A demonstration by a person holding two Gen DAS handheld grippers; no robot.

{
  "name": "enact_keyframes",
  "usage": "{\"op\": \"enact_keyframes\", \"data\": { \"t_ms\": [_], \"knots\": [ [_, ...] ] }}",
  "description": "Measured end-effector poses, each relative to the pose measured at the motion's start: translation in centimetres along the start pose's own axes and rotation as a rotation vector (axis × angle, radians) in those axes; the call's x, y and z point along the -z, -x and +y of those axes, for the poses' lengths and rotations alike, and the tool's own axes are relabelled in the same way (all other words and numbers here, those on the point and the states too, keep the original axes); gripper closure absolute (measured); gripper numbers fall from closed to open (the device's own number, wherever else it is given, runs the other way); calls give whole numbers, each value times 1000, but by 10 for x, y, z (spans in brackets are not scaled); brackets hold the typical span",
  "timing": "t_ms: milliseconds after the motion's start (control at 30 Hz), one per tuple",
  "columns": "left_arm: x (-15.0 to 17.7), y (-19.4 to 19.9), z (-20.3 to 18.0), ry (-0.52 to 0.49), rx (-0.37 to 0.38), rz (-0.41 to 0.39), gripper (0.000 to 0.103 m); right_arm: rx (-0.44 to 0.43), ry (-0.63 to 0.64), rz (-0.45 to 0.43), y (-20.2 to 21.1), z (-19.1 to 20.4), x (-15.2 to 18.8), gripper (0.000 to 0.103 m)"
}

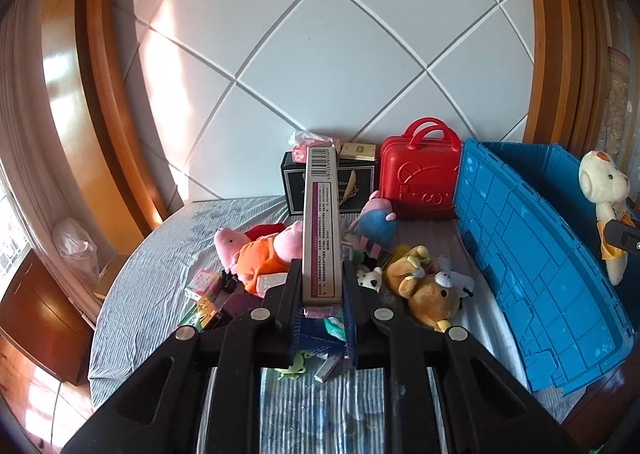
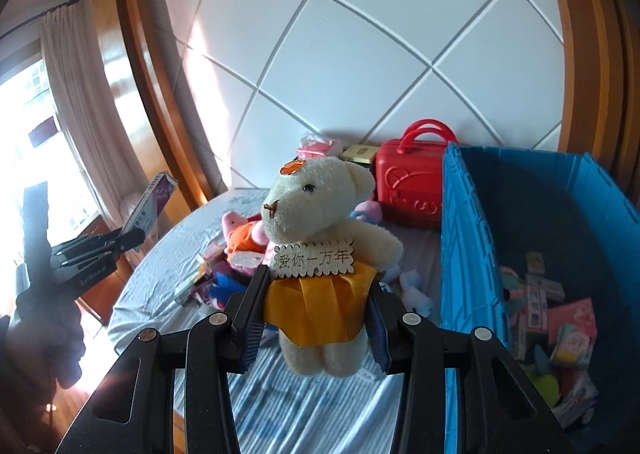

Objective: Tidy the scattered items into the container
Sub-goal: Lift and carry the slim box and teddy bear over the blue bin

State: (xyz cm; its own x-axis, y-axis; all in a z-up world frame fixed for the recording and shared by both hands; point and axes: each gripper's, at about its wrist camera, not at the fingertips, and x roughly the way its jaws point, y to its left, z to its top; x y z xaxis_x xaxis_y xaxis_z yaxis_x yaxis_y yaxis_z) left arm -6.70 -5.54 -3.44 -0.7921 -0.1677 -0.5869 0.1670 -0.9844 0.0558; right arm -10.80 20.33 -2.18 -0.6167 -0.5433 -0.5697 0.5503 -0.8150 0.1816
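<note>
The long narrow box (image 1: 322, 222) stands up out of the left gripper (image 1: 322, 296), whose jaws are nearly closed and clamped on its lower end; it runs toward twelve o'clock with a barcode at the far tip, raised above the striped bed sheet (image 1: 152, 294). In the right wrist view the same box (image 2: 154, 200) pokes up at nine o'clock from the left gripper (image 2: 134, 236), gripped by a dark, backlit hand (image 2: 48, 330) that is hard to make out.

The cream teddy bear (image 2: 316, 254) in an orange skirt sits upright in the right gripper (image 2: 316, 328), jaws part-open and pressing its waist, legs dangling below. The bear (image 1: 606, 206) shows again at three o'clock in the left view, partly cut by the dark edge.

The blue crate (image 2: 472, 254) lies at three o'clock of the bear, holding small packets, its near end cut off. Plush toys (image 1: 272, 254) lie scattered on the sheet; a red case (image 1: 420, 178) stands by the wall.
</note>
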Motion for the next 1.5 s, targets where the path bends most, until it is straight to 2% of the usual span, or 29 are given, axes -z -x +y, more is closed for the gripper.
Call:
{"op": "enact_keyframes", "data": {
  "t_ms": [267,967,1500],
  "knots": [
    [-33,-9,-65,-57,67,-30,86,51,-19,-28,20,-47,-13,61],
    [-110,-27,-254,-242,321,-103,86,236,-112,-91,82,-172,-30,61],
    [-131,-57,-370,-347,484,-53,86,385,-252,-84,108,-265,-18,61]
  ]
}}
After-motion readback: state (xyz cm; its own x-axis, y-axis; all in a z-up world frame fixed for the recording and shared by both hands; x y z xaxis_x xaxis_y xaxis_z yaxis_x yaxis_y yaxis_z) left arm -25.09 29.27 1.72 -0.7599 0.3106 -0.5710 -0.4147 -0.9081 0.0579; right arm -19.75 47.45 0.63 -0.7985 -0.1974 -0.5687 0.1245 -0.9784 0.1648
